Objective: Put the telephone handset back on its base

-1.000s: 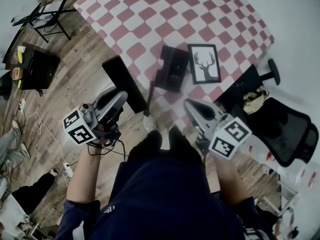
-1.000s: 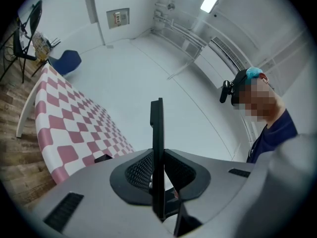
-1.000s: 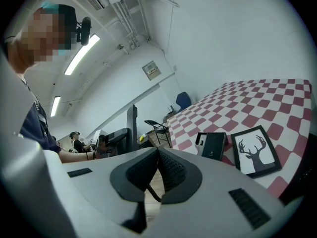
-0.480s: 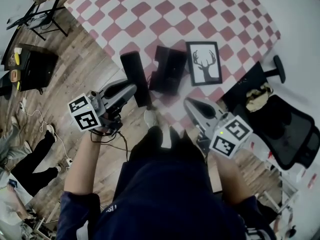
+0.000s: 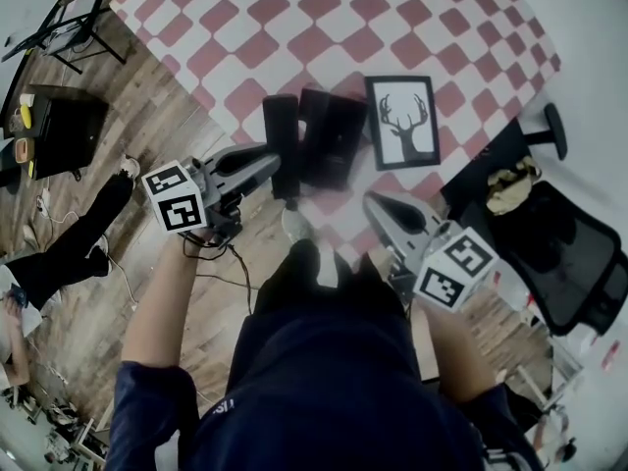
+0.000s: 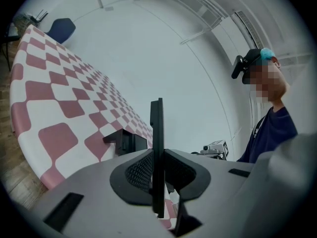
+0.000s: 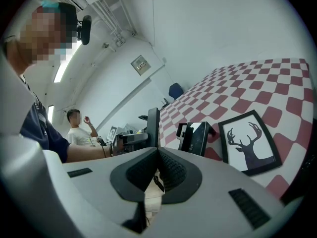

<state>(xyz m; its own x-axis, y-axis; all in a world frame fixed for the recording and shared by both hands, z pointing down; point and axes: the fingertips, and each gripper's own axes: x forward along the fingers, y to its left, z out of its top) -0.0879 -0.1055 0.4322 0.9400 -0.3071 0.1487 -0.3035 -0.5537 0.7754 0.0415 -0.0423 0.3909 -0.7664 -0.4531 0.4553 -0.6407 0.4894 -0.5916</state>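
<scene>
1. The left gripper (image 5: 267, 162) is clamped on the black handset (image 5: 281, 130). The left gripper view shows the handset edge-on, squeezed between both ribbed pads and sticking up past them.
2. The handset is carried in the air over the near edge of the table (image 5: 294, 27), just beside the left side of the base (image 5: 334, 140). Whether the two touch cannot be told.
3. The base stands on the red-and-white checked cloth near the table's front edge, its dark cradle facing up.
4. A framed deer picture (image 5: 401, 121) lies flat just to the right of the base, close against it.
5. The right gripper (image 5: 373, 204) hangs nearer the person, below the picture, with its jaws pressed together and nothing between them.
6. A black office chair (image 5: 564, 253) stands off the table's right corner.
7. On the wooden floor (image 5: 167, 96) to the left are a black case (image 5: 61, 130) and another person's leg (image 5: 74, 253).
</scene>
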